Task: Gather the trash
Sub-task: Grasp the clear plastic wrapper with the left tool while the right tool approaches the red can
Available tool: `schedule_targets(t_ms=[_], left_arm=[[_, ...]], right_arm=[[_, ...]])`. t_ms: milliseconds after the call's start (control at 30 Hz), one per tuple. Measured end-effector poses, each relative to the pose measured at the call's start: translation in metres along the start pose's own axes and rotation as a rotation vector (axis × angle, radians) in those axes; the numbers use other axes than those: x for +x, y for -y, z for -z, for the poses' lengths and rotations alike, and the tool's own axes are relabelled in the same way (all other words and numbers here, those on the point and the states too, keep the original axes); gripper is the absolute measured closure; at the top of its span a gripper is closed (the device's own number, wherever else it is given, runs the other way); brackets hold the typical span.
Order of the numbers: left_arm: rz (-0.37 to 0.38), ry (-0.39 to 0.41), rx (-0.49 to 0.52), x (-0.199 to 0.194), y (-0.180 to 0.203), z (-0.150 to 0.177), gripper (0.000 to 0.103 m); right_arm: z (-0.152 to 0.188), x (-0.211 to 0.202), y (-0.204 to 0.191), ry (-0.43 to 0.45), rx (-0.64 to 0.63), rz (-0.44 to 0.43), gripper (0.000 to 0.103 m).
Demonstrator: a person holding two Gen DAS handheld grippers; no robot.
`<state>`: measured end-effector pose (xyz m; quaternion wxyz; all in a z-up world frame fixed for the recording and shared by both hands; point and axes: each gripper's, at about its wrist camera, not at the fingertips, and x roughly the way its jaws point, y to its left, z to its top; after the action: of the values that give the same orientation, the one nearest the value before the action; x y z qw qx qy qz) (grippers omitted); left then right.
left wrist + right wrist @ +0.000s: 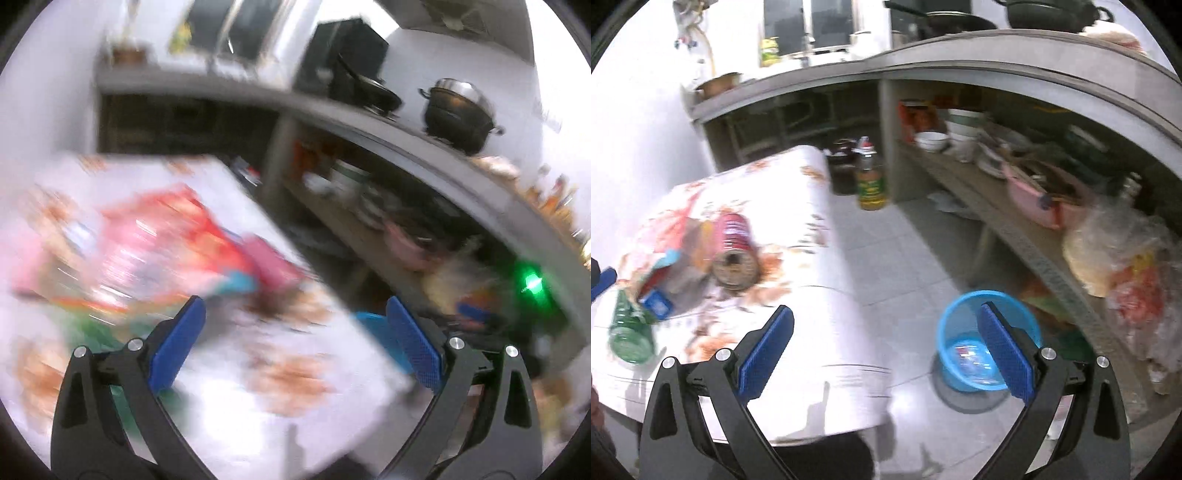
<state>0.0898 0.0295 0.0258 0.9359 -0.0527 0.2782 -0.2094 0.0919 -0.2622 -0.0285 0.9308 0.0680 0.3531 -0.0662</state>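
Blue-padded right gripper [886, 350], foreground of its own view: jaws spread wide, nothing between them. Left gripper [295, 343]: likewise wide apart and empty; its view is heavily smeared.

Trash, on the flower-print table [798, 192], left half of the right-wrist frame:
- one pink can [733, 251], lying down, long axis running up-frame, open end toward the camera;
- one green bottle [628, 328], lying at lower left, mouth end up-frame;
- crumpled wrappers [670, 273] between them, count uncertain.

All lie up-left of the right gripper. In the left-wrist view the same heap shows as a red-pink blur [155, 243] just up-left of its jaws, so the left hand is judged nearer.

Receptacle: one blue bin [964, 332] on the floor, lower right, behind the right finger; something glossy lies inside.
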Motion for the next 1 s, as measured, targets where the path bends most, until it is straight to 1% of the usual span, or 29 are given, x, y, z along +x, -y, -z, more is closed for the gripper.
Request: schedule_targets(t_ms=[67, 100, 133, 233, 300, 433, 500, 567, 700, 833, 900, 1000], left_arm=[[-0.121, 0.014, 0.088, -0.007, -0.006, 0.000, 0.008], [-0.166, 0.009, 0.122, -0.007, -0.009, -0.002, 0.009], [-0.234, 0.002, 0.180, -0.008, -0.013, 0.001, 0.009], [-0.318, -0.006, 0.273, -0.007, -0.021, 0.004, 0.009], [-0.349, -0.015, 0.318, -0.004, -0.022, 0.005, 0.009], [-0.376, -0.033, 0.406, 0.004, -0.013, 0.010, 0.009], [-0.381, -0.041, 0.450, 0.011, -0.008, 0.010, 0.012], [-0.382, -0.064, 0.493, 0.022, -0.005, 0.013, 0.021], [-0.381, -0.118, 0.535, 0.039, 0.000, 0.016, 0.029], [-0.388, -0.143, 0.590, 0.051, 0.004, 0.021, 0.034], [-0.398, -0.165, 0.622, 0.058, 0.006, 0.025, 0.040], [-0.399, -0.190, 0.636, 0.064, 0.006, 0.028, 0.048]], right_arm=[[-0.002, 0.004, -0.015, -0.011, -0.020, -0.034, 0.006], [-0.001, 0.006, -0.018, -0.014, -0.027, -0.043, 0.006], [-0.002, 0.009, -0.024, -0.019, -0.037, -0.055, 0.006], [-0.003, 0.016, -0.038, -0.040, -0.055, -0.082, 0.006], [-0.004, 0.019, -0.043, -0.051, -0.058, -0.098, 0.006], [-0.006, 0.024, -0.052, -0.064, -0.057, -0.124, 0.006], [-0.006, 0.026, -0.054, -0.070, -0.055, -0.131, 0.006], [-0.006, 0.028, -0.054, -0.080, -0.049, -0.137, 0.006], [-0.008, 0.032, -0.054, -0.090, -0.038, -0.149, 0.006], [-0.010, 0.036, -0.053, -0.096, -0.031, -0.161, 0.006], [-0.010, 0.040, -0.053, -0.106, -0.025, -0.168, 0.006], [-0.009, 0.044, -0.054, -0.115, -0.019, -0.177, 0.006]])
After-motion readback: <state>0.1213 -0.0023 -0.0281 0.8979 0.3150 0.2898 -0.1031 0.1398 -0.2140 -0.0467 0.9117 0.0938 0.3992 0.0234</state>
